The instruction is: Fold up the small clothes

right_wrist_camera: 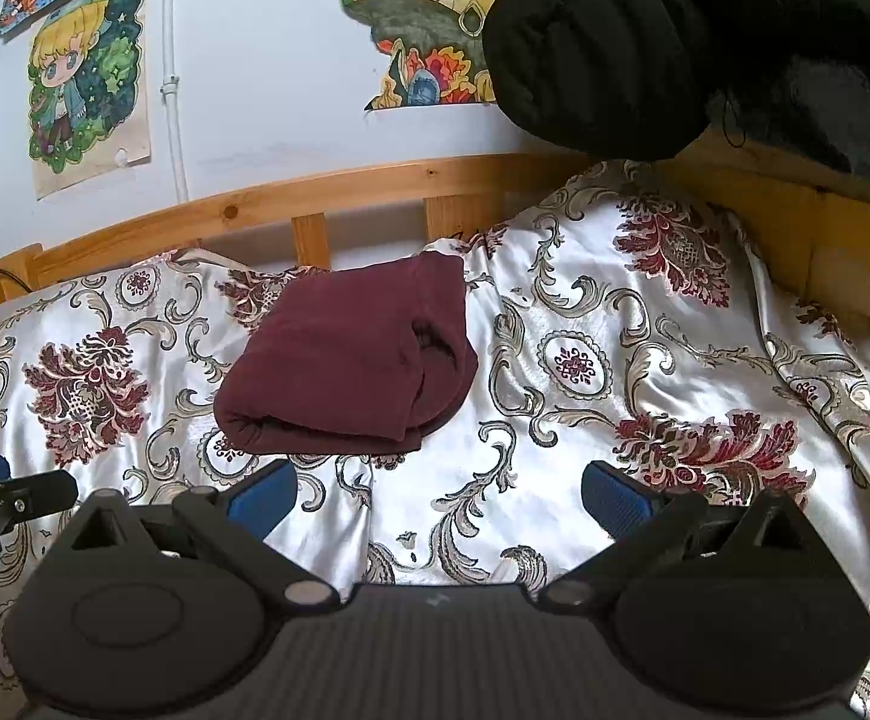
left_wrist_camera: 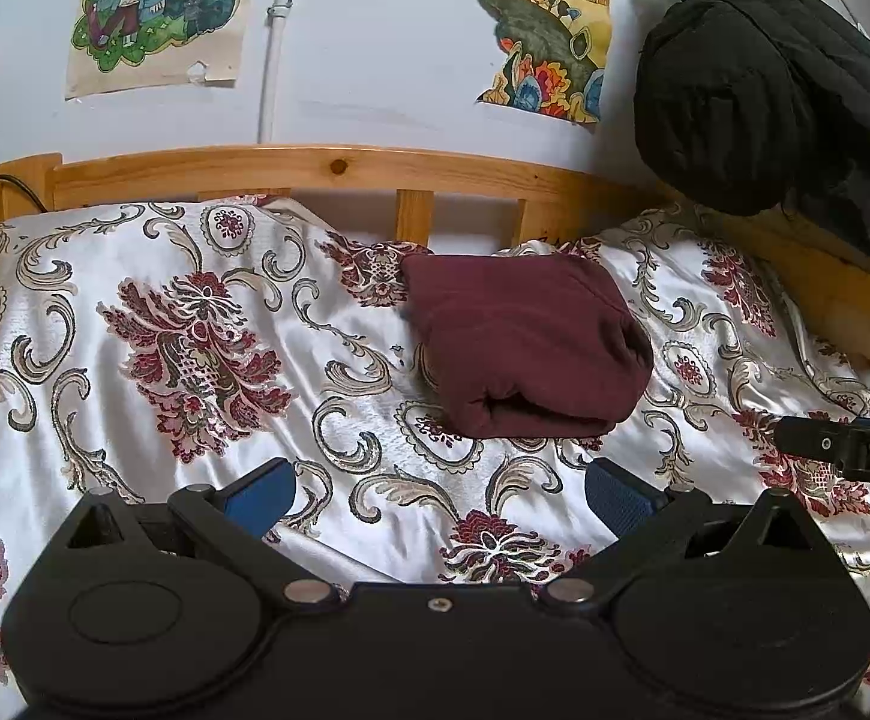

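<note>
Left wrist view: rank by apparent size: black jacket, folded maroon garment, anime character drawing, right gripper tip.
1. black jacket, partly cut off by the frame
2. folded maroon garment
3. anime character drawing, top cropped, farther away, so true rank against the garment is unsure
4. right gripper, only its tip in view

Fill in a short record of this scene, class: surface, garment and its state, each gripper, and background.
surface: bedspread, floral, on a bed with a wooden rail
garment: maroon cloth, folded into a compact bundle, lying free
left gripper: jaws open, empty, short of the cloth
right gripper: jaws open, empty, cloth ahead to its left
background: drawings on the wall; black jacket hanging at right
</note>
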Motion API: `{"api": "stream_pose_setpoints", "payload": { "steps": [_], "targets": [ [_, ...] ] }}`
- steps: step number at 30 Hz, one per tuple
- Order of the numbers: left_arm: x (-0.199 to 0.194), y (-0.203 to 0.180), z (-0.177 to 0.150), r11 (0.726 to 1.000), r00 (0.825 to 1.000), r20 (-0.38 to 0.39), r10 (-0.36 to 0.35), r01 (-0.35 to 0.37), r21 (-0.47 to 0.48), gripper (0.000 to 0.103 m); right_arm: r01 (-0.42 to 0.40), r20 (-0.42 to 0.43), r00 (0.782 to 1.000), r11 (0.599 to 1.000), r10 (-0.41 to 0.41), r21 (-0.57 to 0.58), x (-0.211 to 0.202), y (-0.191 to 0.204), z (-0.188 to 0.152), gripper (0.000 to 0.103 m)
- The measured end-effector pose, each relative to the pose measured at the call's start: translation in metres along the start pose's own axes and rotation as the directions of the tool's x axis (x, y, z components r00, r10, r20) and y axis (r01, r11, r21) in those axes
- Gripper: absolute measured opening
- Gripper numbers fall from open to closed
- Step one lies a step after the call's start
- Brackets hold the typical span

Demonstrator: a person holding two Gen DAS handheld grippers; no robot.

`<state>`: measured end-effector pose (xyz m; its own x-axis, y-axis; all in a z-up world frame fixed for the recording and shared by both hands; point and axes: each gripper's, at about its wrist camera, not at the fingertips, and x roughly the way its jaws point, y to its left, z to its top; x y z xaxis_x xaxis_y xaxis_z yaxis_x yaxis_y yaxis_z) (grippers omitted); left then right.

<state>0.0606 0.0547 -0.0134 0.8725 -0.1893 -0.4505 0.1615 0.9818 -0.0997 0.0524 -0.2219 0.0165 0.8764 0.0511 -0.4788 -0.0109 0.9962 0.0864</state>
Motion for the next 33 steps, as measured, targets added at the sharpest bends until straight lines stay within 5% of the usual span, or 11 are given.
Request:
{"api": "stream_pose_setpoints", "payload": {
  "steps": [33],
  "targets": [
    [0.0022, 0.0021, -0.0029, 1.000, 1.000, -0.012, -0.006, 0.006, 0.006, 0.102, -0.002, -0.014, 1.000, 1.000, 0.002, 0.009, 0.0012, -0.0006, -0.0005, 0.103]
  ]
}}
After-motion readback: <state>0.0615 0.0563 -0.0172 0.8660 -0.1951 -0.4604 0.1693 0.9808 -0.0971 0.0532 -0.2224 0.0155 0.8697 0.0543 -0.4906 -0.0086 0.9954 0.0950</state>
